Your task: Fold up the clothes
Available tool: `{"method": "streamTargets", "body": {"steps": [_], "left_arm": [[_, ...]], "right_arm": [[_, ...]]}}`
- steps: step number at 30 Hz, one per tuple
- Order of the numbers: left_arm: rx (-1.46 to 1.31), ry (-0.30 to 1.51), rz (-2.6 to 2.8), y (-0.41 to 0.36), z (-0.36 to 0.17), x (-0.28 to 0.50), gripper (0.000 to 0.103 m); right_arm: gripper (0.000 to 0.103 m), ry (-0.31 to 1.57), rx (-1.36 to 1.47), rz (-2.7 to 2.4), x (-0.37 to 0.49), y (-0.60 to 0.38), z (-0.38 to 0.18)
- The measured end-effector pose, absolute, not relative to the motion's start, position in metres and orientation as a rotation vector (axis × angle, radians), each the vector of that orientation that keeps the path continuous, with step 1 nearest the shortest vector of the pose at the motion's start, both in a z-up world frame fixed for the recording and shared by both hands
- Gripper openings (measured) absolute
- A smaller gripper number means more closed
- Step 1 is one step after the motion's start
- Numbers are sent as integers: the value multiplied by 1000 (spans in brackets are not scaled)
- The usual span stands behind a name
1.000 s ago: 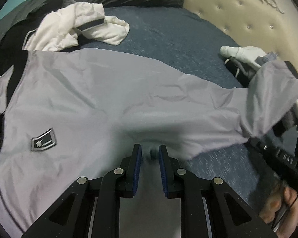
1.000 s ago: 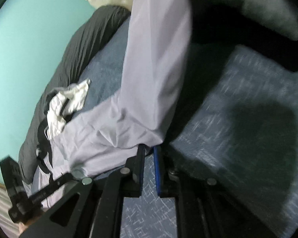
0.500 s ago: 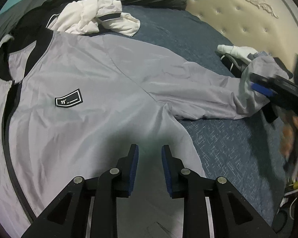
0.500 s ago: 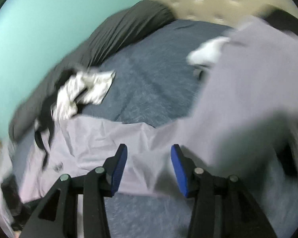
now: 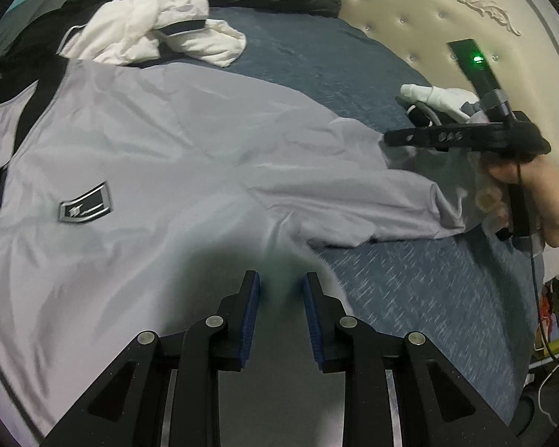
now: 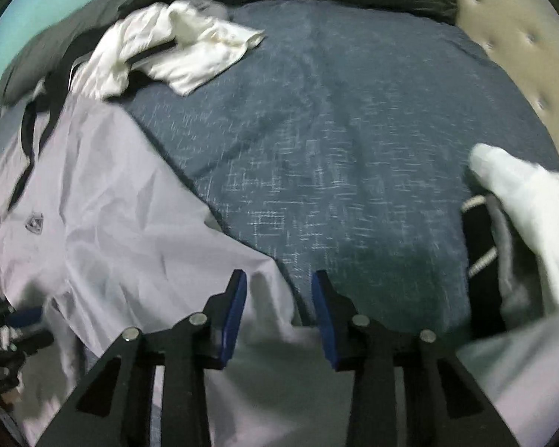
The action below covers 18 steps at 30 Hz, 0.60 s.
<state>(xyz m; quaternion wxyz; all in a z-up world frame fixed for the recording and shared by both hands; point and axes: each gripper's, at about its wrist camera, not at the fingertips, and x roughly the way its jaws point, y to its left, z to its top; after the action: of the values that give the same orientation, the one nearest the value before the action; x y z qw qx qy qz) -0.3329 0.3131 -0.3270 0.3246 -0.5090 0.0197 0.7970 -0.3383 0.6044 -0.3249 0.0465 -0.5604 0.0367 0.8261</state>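
The grey jacket [image 5: 160, 171] lies spread front-up on the bed [image 5: 410, 290], one sleeve [image 5: 354, 201] bunched toward the right tool [image 5: 462, 138], and we hold both tools, left tool [image 5: 279, 290] too, partly open and empty. We fear the thin cloth slides or wrinkles when pinched. The blue cover is soft; a white garment [image 5: 156, 33] and a padded headboard [image 5: 447, 11] lie behind.

Both grippers are black, with angular cut-out arms, silver round screws at the joints and blue pads inside the fingers: left gripper [image 5: 278, 287], right gripper [image 6: 278, 290]. The right one carries an upright black stick with a green light.
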Motion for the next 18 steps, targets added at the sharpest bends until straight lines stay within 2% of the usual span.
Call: {"method": "streamTargets", "body": {"steps": [2,5,6,10,13,18], "left_arm": [[-1330,59,2085,321,-328,-336,26],[-1332,71,2076,330,-331,-341,27],[-1340,70,2077,331,-333,-343,27],[-1367,83,2077,331,-345,-345,27],[-1375,82,2076,331,-353,-343,27],[-1376,80,2075,331,-355,-343,27]], "right_arm": [[27,93,-1756,2505,-344,605,-333],[6,106,-1769,2503,-348,610,-337],[4,120,-1756,2513,-348,612,-336],[2,118,-1668,2565,-347,618,-327],[2,191,-1601,2554,-348,631,-324],[1,161,-1570,2519,-356,630,-325]]}}
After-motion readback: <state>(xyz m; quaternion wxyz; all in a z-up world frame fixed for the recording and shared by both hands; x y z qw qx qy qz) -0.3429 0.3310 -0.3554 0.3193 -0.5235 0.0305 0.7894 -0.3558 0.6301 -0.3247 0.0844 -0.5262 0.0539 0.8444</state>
